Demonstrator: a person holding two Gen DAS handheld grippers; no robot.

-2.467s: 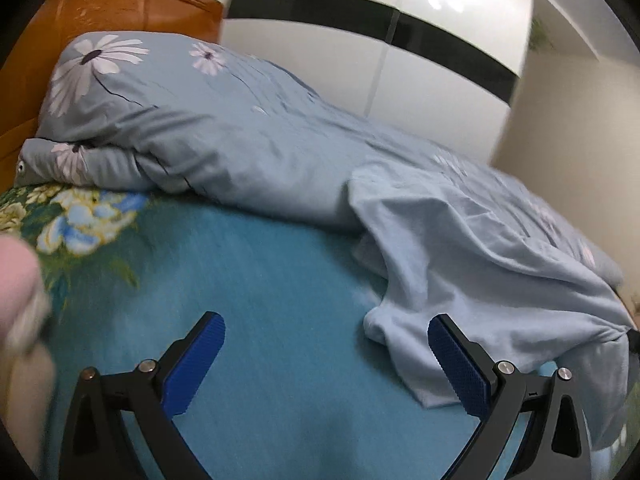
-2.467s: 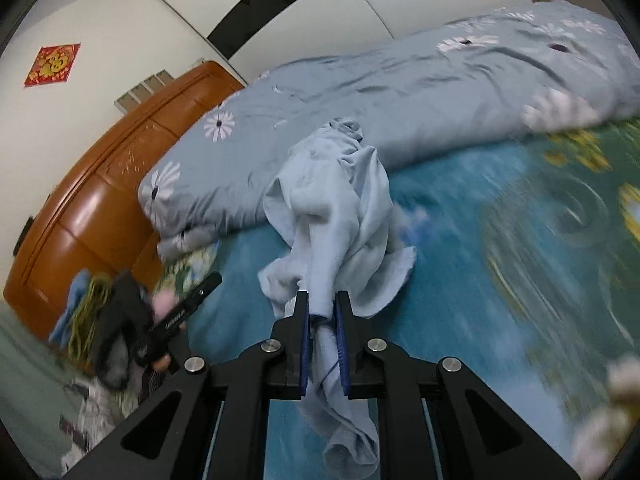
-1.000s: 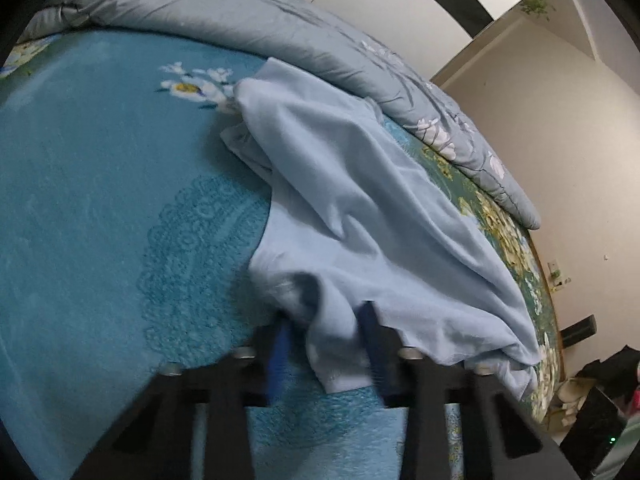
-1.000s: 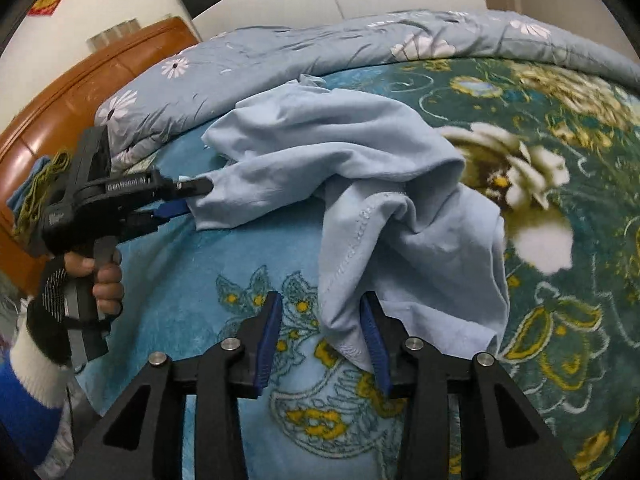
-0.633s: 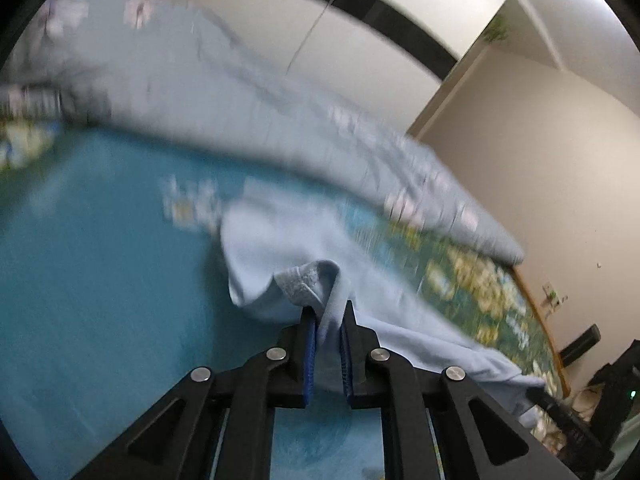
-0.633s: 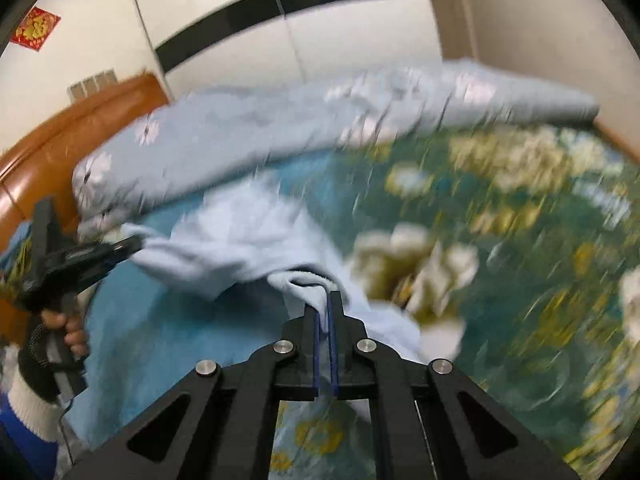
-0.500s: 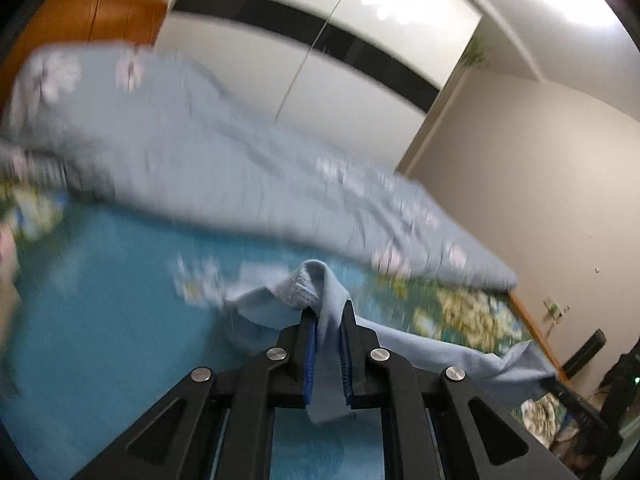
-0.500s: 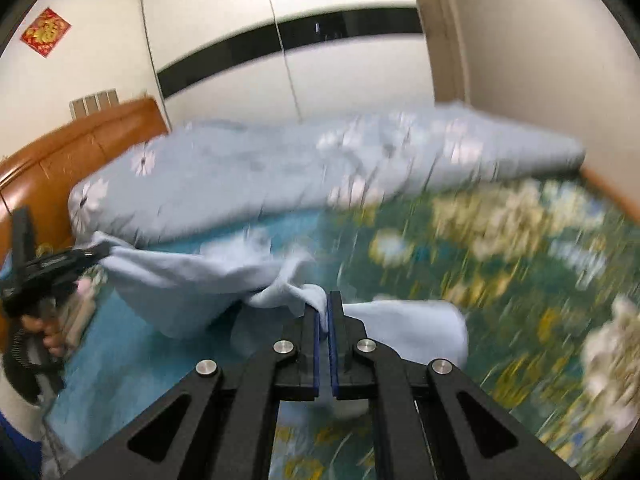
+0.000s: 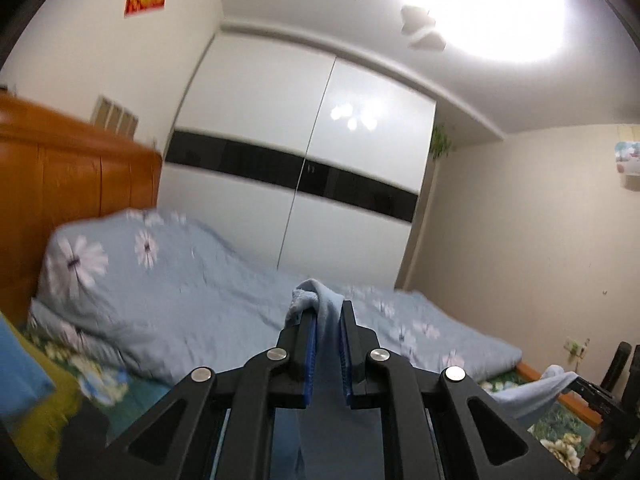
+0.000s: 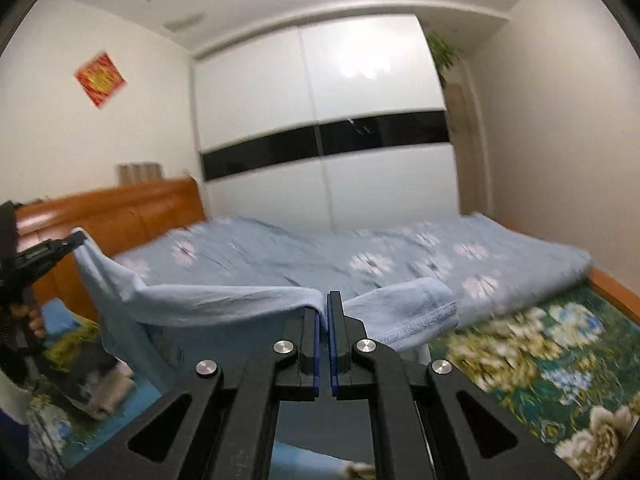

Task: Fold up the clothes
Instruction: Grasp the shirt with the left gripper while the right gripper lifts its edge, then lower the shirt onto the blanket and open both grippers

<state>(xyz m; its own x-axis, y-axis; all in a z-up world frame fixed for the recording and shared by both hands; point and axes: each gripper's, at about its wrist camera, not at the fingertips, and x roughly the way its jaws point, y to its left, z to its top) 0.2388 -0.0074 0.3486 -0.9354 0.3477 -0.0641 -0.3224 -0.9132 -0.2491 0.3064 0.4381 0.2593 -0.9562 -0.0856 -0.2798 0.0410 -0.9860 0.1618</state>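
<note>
Both my tools pinch the light blue shirt (image 10: 224, 300): left tool (image 9: 328, 320), right tool (image 10: 324, 312). Shirt hangs stretched between them, lifted above the bed (image 10: 560, 344).

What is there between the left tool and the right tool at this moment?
In the right wrist view, the light blue garment spans the gap, from the left tool to the right tool; both are clamped on it.

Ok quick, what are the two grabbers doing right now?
Left gripper: closed, holding the shirt.
Right gripper: closed, holding the same shirt.
</note>
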